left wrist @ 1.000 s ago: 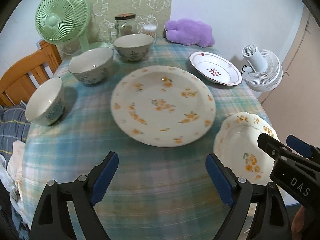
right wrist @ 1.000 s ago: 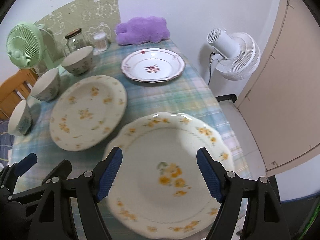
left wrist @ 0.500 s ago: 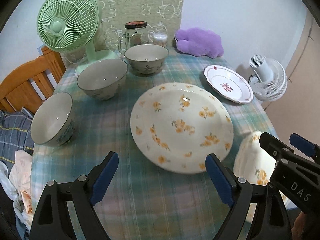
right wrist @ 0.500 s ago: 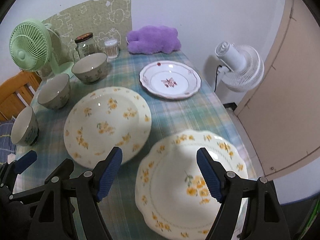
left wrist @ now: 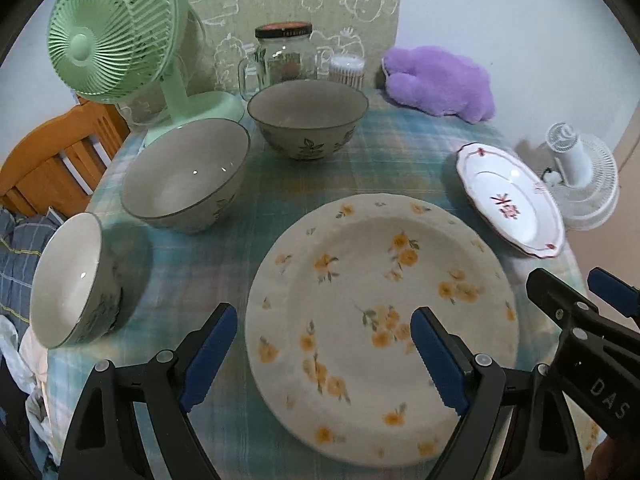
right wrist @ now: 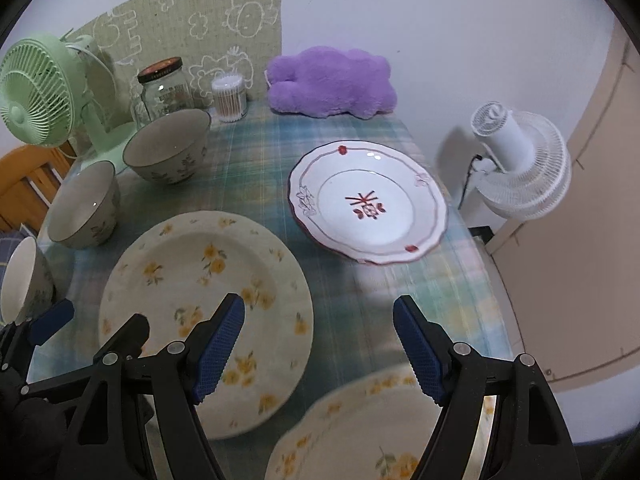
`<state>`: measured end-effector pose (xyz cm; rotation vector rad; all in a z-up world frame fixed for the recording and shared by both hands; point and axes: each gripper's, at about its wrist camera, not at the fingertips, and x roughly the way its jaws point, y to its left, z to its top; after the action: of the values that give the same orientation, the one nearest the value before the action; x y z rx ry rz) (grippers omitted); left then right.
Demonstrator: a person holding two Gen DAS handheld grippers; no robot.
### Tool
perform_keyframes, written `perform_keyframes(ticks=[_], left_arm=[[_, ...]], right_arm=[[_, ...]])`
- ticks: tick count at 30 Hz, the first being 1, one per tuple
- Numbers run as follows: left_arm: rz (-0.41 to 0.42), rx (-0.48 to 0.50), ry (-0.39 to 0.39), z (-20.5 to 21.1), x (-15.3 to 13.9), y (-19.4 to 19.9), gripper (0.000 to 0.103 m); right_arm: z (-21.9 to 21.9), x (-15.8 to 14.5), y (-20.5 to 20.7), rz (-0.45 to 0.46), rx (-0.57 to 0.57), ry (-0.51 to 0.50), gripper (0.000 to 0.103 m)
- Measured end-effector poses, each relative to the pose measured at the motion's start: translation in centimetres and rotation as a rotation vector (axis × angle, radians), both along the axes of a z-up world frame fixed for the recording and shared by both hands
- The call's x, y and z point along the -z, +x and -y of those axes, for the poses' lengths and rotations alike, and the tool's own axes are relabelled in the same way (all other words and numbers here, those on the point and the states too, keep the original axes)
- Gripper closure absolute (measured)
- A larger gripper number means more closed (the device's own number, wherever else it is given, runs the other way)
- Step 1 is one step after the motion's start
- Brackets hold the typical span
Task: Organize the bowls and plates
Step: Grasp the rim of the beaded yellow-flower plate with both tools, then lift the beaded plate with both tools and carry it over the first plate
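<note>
Both grippers, left and right, fingers open and empty, have advanced toward 12 o'clock over the floral plate; no stacking begun.

A green fan, a glass jar, a tub of cotton swabs and a purple plush toy line the checked tablecloth's far edge; 1 white fan stands beside the table.

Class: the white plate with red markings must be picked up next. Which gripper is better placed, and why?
Right. The right gripper is open and faces the red-patterned plate; from the left gripper that plate sits far to one side.
</note>
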<state>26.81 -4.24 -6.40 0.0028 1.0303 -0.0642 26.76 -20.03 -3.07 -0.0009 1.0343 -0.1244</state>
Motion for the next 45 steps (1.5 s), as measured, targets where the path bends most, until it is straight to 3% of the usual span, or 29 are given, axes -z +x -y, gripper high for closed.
perform_keyframes(ticks=[4,9,18,23,33,38,40,43,45], left_arm=[[-0.040,-0.017,-0.003,0.1,1.9,1.3,0.013],[-0.046,-0.034,0.059,0.6,3.2,2.2,0.014],[-0.094,-0.048,0.046,0.2,4.6,2.9,0.019],[-0.094,-0.042,0.044,-0.1,4.3,2.6,0.025],[-0.128,-0.081,0.048,-2.7,4.2,-0.4,0.026],[-0.127,-0.074,0.017,-3.7,3.9,-1.0,0.032],[-0.122,-0.076,0.034,-3.4,4.0,-1.1,0.032],[-0.112,-0.098,0.015,-3.6,4.0,-1.1,0.032],[-0.115,-0.105,0.014,-3.6,4.2,-0.8,0.032]], right_arm=[[0.3,2.0,1.8,-0.039,-0.015,0.017,0.023],[0.0,4.2,3.4,-0.082,-0.039,0.046,0.023],[-1.0,6.8,5.2,-0.143,-0.077,0.104,0.023],[-1.9,6.7,4.8,-0.143,-0.086,0.126,0.024],[-4.1,6.5,2.1,-0.174,-0.138,0.146,0.024],[-4.0,6.4,1.3,-0.164,-0.136,0.150,0.029],[-3.8,6.4,1.1,-0.160,-0.127,0.143,0.035],[-4.2,6.8,1.0,-0.171,-0.148,0.072,0.044],[-4.6,7.0,0.7,-0.160,-0.161,0.035,0.044]])
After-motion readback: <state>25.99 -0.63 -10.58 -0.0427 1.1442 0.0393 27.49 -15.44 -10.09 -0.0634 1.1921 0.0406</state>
